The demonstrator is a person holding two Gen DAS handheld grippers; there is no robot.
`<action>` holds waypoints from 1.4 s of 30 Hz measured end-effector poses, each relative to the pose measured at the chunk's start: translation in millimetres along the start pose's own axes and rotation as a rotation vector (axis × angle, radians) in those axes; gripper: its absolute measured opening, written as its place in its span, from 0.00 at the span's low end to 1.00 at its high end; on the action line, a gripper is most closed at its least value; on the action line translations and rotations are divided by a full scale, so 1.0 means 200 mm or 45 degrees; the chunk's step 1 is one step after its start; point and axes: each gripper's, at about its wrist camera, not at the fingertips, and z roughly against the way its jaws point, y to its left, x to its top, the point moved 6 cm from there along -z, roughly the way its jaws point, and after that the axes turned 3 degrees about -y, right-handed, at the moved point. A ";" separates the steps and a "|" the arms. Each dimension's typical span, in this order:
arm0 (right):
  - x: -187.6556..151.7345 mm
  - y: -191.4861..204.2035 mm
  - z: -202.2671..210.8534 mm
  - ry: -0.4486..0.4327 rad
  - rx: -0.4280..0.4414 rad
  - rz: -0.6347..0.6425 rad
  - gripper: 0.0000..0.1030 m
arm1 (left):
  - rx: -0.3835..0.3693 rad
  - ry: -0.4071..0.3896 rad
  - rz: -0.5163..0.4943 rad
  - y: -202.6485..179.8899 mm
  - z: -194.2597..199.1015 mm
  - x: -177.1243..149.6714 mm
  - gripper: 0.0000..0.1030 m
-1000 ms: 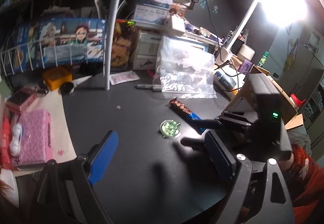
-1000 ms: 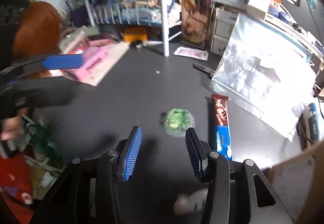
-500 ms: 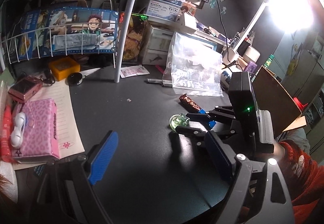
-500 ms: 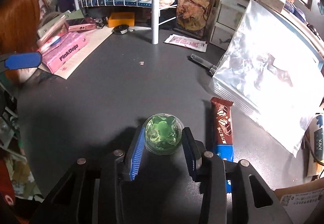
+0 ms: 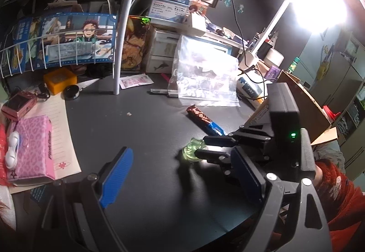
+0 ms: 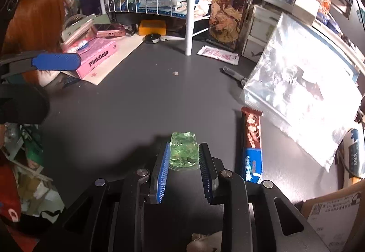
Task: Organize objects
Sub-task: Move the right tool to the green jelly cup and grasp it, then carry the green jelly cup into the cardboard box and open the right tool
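Note:
A translucent green jelly toy (image 6: 183, 151) sits on the dark desk (image 6: 127, 103). My right gripper (image 6: 185, 149) has its blue pads against both sides of it, and the jaws are closing on the toy. In the left wrist view the same toy (image 5: 190, 150) shows at the tips of the right gripper (image 5: 200, 146). My left gripper (image 5: 181, 154) hovers wide open above the desk's near side with nothing between its pads; one of its blue fingers (image 6: 57, 61) shows at the left of the right wrist view.
A chocolate bar (image 6: 251, 133) lies just right of the toy, beside a clear zip bag (image 6: 303, 92). A pen (image 5: 162, 92), a white rack pole (image 5: 118, 58), a pink box (image 5: 32, 147) and a cardboard box (image 5: 303, 103) ring the desk.
The right gripper came down and forward over the green toy, and its jaws narrowed until the pads met the toy's sides. The left gripper stayed wide open.

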 end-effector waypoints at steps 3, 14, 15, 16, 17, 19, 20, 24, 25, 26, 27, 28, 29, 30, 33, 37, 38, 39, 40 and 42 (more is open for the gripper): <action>-0.03 -0.01 -0.03 0.023 0.013 -0.012 0.21 | 0.009 0.007 0.001 0.00 0.00 -0.01 0.83; -0.02 -0.02 -0.08 0.020 0.011 0.001 0.32 | 0.023 0.015 0.011 0.03 0.00 -0.02 0.83; -0.02 -0.02 -0.08 0.016 0.007 0.004 0.32 | 0.023 0.016 0.012 0.03 0.00 -0.02 0.83; -0.02 -0.02 -0.08 0.017 0.001 0.009 0.32 | 0.024 0.018 0.013 0.03 0.00 -0.02 0.83; -0.02 -0.02 -0.08 0.015 -0.002 0.016 0.32 | 0.022 0.019 0.012 0.04 0.00 -0.02 0.83; -0.02 -0.01 -0.07 0.015 -0.008 0.028 0.32 | 0.018 0.026 0.008 0.03 -0.01 -0.02 0.83; -0.02 -0.01 -0.06 0.013 -0.003 0.030 0.32 | 0.015 0.029 0.005 0.03 -0.01 -0.02 0.83; -0.02 0.01 0.01 -0.026 0.017 0.024 0.32 | -0.016 0.044 -0.006 0.00 -0.03 -0.01 0.83; -0.01 0.02 0.04 -0.042 0.027 0.023 0.32 | -0.029 0.048 -0.007 -0.01 -0.03 -0.01 0.83; 0.00 0.03 0.08 -0.061 0.036 0.027 0.32 | -0.043 0.052 -0.008 -0.02 -0.03 -0.01 0.83; 0.01 0.05 0.12 -0.083 0.040 0.037 0.32 | -0.063 0.056 -0.012 -0.04 -0.04 0.00 0.83; 0.02 0.07 0.17 -0.105 0.040 0.049 0.32 | -0.090 0.059 -0.022 -0.07 -0.03 0.01 0.83; 0.03 0.09 0.22 -0.130 0.042 0.061 0.32 | -0.112 0.059 -0.033 -0.09 -0.03 0.02 0.83; 0.05 0.11 0.27 -0.156 0.048 0.069 0.32 | -0.136 0.057 -0.047 -0.12 -0.02 0.04 0.83; 0.09 0.15 0.44 -0.237 0.066 0.087 0.32 | -0.190 0.044 -0.088 -0.22 0.01 0.10 0.82; 0.13 0.17 0.66 -0.338 0.020 0.120 0.32 | -0.308 0.027 -0.138 -0.36 0.07 0.20 0.69; 0.14 0.16 0.69 -0.351 0.012 0.119 0.32 | -0.328 0.020 -0.156 -0.40 0.07 0.23 0.64; 0.14 0.14 0.74 -0.370 0.000 0.119 0.32 | -0.346 0.018 -0.175 -0.44 0.08 0.25 0.61; 0.14 0.14 0.79 -0.389 -0.012 0.122 0.32 | -0.369 0.015 -0.195 -0.49 0.09 0.28 0.57; 0.15 0.09 0.88 -0.426 -0.056 0.132 0.32 | -0.408 0.011 -0.217 -0.57 0.09 0.31 0.52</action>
